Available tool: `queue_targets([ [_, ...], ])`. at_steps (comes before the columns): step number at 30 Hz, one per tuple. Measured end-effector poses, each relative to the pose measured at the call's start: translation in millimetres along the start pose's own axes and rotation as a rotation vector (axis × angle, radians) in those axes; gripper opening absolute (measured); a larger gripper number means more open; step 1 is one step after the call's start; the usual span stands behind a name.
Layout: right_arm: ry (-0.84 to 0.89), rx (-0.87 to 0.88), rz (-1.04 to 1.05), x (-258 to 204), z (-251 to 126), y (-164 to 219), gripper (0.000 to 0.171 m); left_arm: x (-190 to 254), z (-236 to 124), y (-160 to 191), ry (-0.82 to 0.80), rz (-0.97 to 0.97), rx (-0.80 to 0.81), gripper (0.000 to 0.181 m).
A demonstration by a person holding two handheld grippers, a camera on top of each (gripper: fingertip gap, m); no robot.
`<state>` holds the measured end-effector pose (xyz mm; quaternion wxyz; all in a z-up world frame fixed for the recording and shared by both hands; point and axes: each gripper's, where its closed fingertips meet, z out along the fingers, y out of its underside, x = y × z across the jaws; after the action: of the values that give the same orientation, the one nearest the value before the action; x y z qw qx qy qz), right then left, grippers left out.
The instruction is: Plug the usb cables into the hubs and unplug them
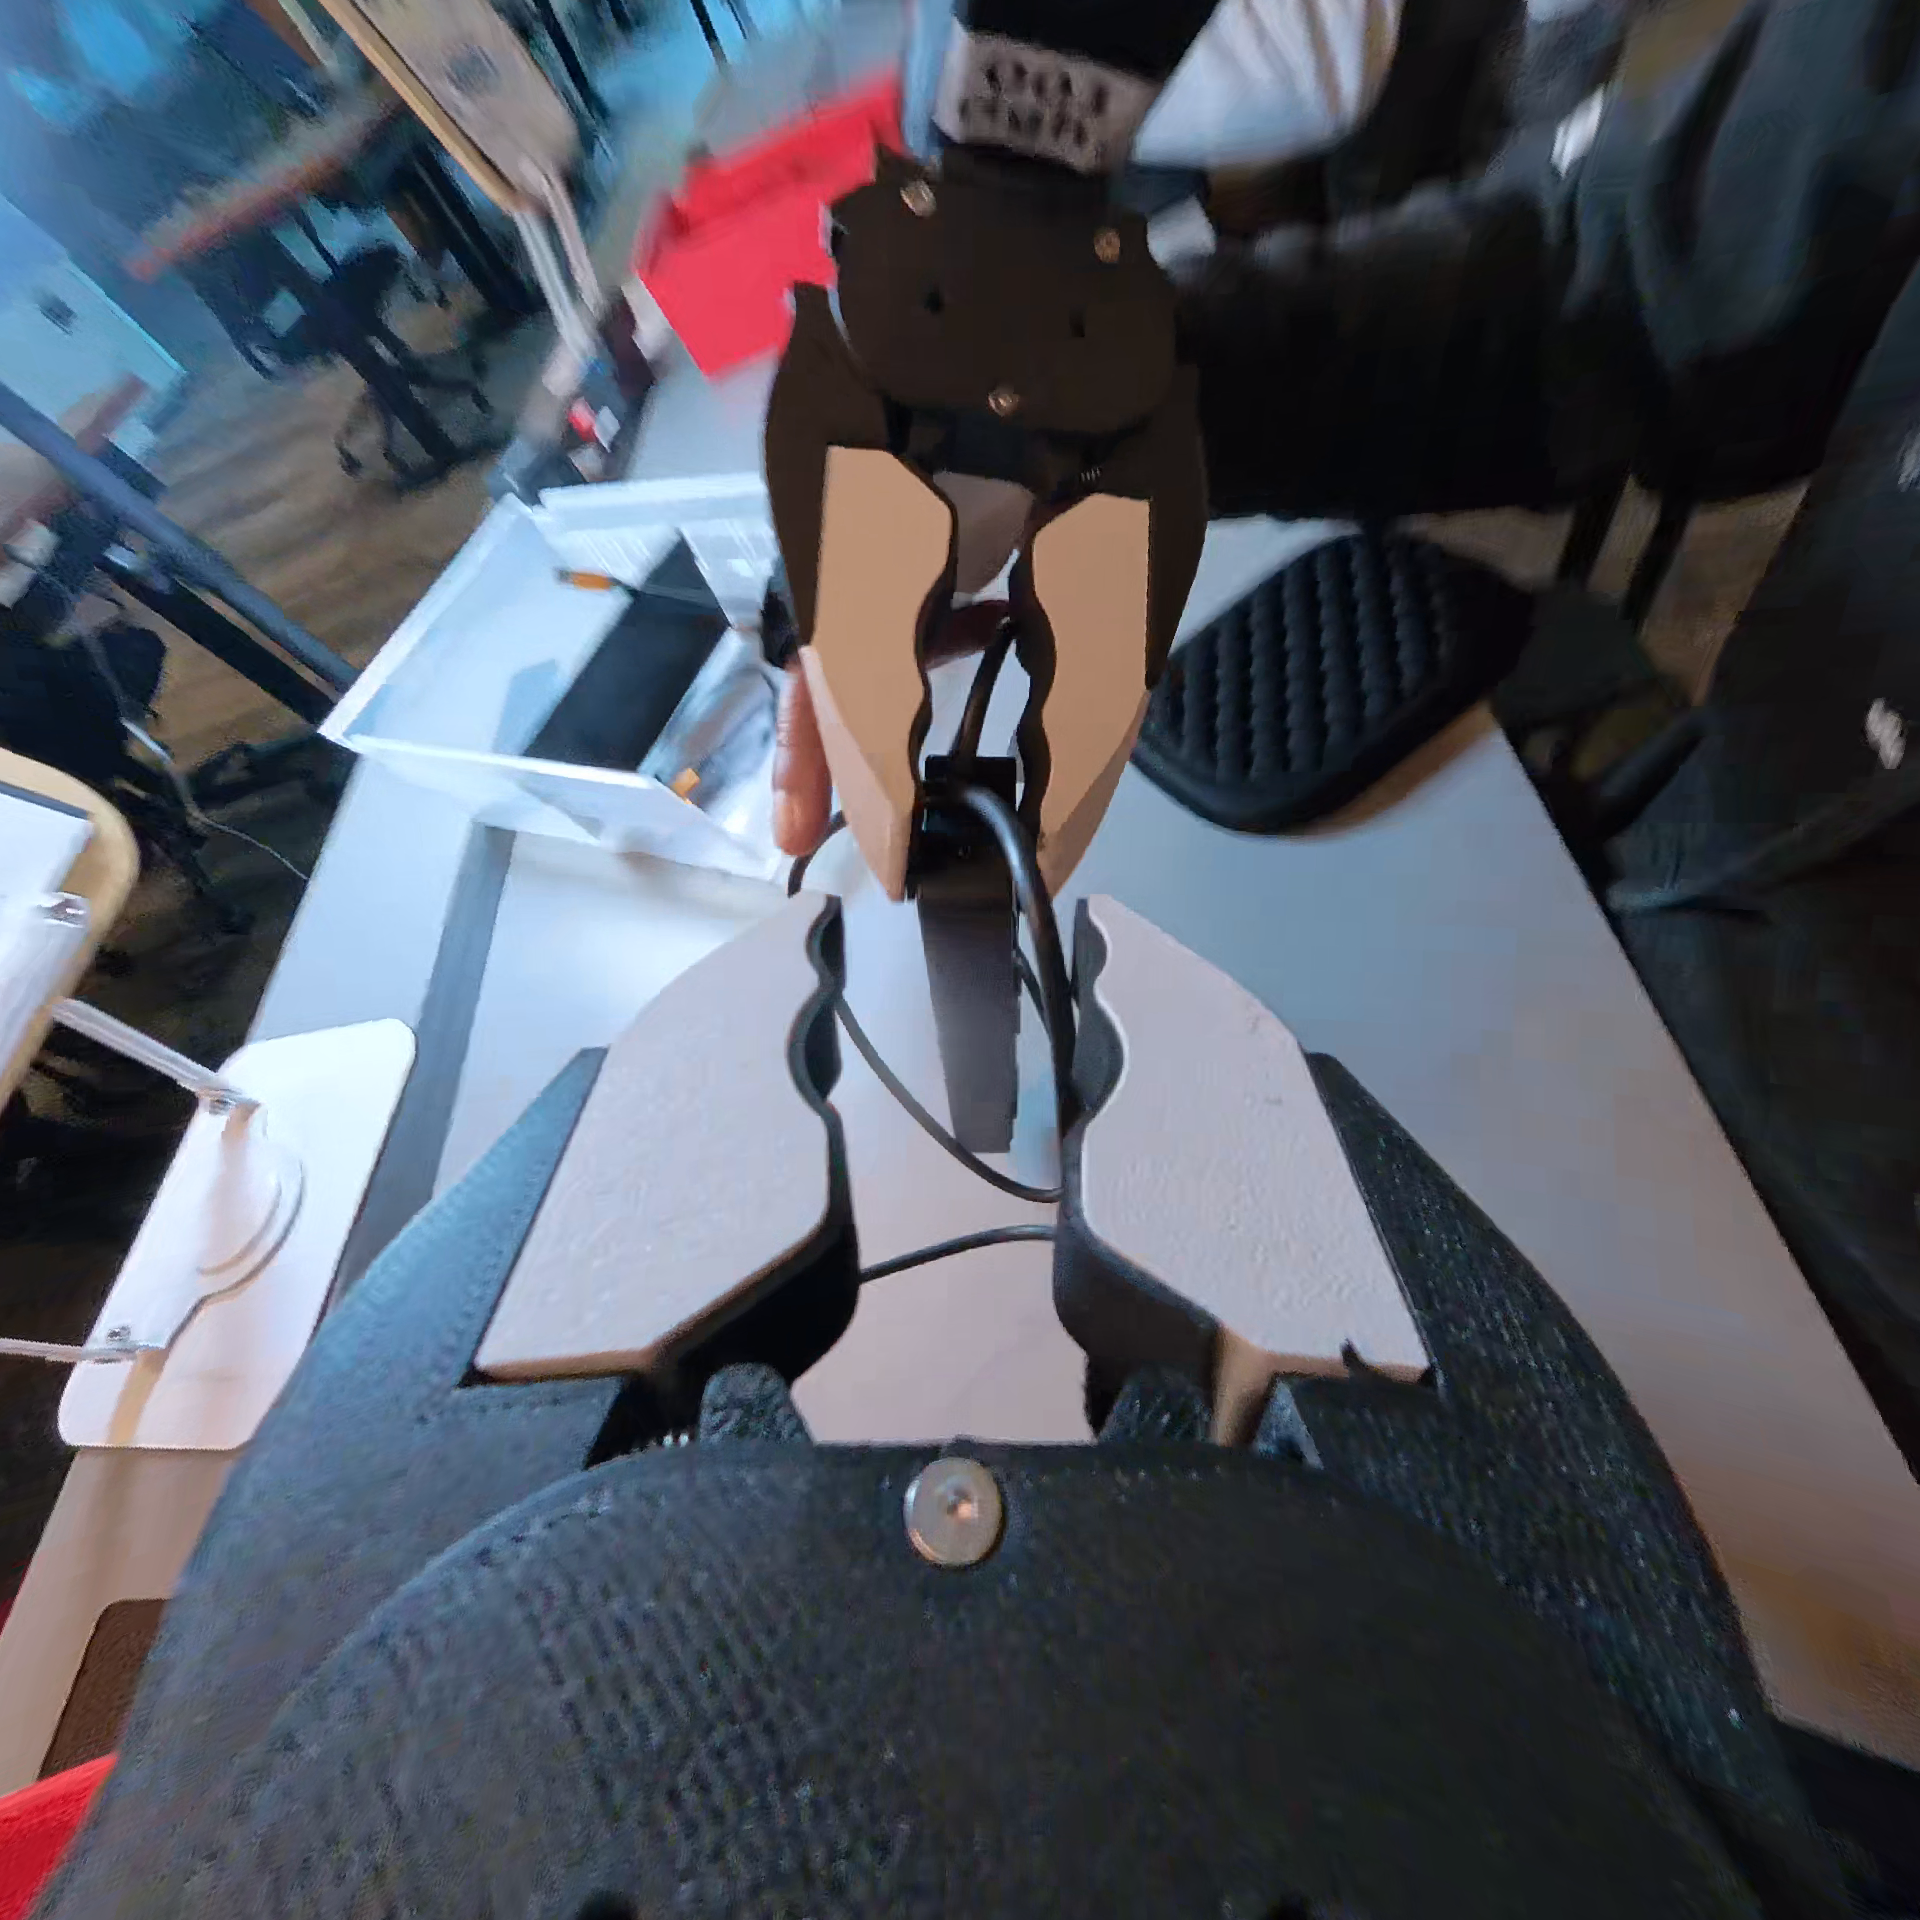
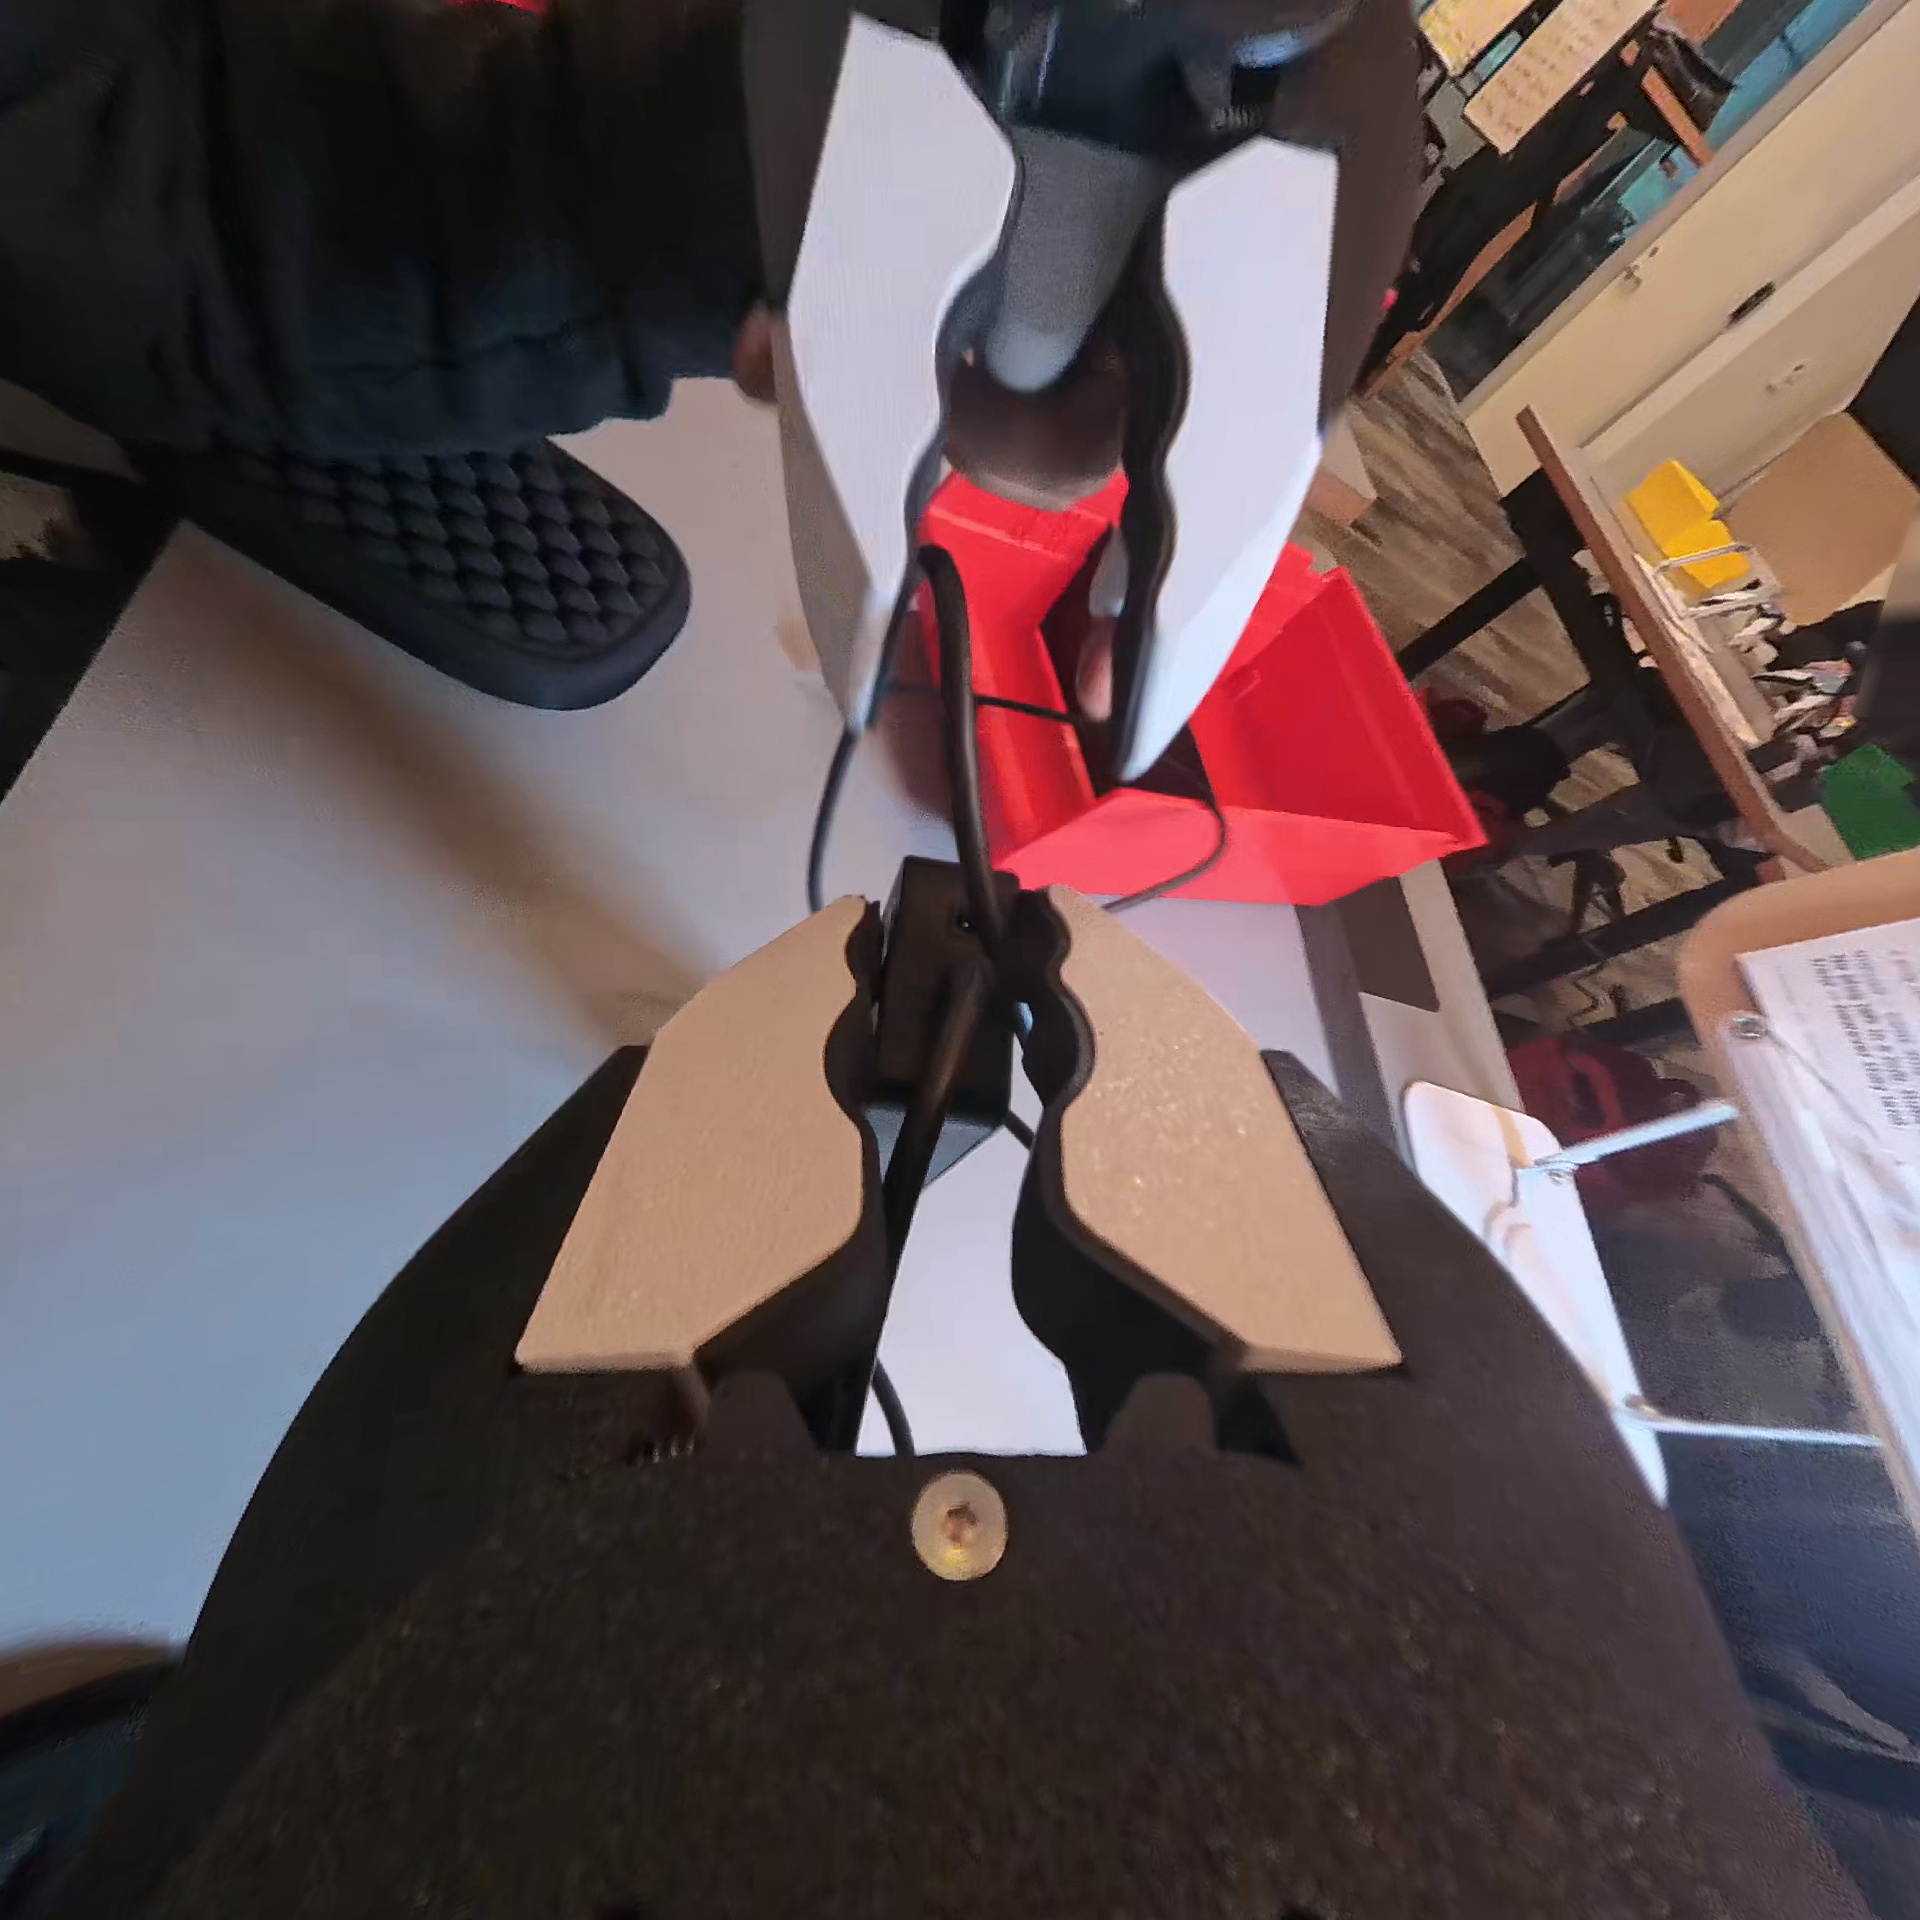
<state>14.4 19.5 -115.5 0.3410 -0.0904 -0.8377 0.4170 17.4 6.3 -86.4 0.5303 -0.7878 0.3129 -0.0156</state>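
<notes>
My right gripper is shut on a black usb hub and holds it above the white table. A black cable leaves the hub's far end and runs between the spread fingers of my left gripper, which faces it and grips nothing. In the left wrist view my left gripper is open, and the right gripper holds the hub so that it points down between my left fingers. The cable loops beside the hub over the table.
A red bin stands at the table edge behind the left gripper. A black mesh cushion lies at the far side. An open white box and a white stand base sit to the left. A hand's finger shows beside the right gripper. Less than 4 cm separates the two grippers' tips.
</notes>
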Motion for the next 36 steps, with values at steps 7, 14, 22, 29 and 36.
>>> queue_targets([
  [7,0.182,-0.052,-0.083,86.3,-88.5,-56.5,0.025,-66.4,-97.6,-42.2,-0.424,-0.094,0.352,0.043],
  [14,0.498,-0.123,-0.065,203.2,-208.1,-114.7,0.025,-79.7,-122.0,-45.8,-0.506,-0.158,0.436,0.040],
  [22,0.966,-0.290,-0.070,315.6,-308.9,-96.6,0.025,-79.3,-93.0,-38.5,-0.484,-0.137,0.352,0.040],
  [29,1.225,-0.504,-0.166,352.2,-314.4,1.6,0.025,-82.8,-71.4,-23.8,-0.471,-0.137,0.275,0.040],
  [36,1.098,-0.556,0.057,318.7,-258.1,125.2,0.025,-88.7,-62.1,-11.7,-0.465,-0.151,0.240,0.038],
])
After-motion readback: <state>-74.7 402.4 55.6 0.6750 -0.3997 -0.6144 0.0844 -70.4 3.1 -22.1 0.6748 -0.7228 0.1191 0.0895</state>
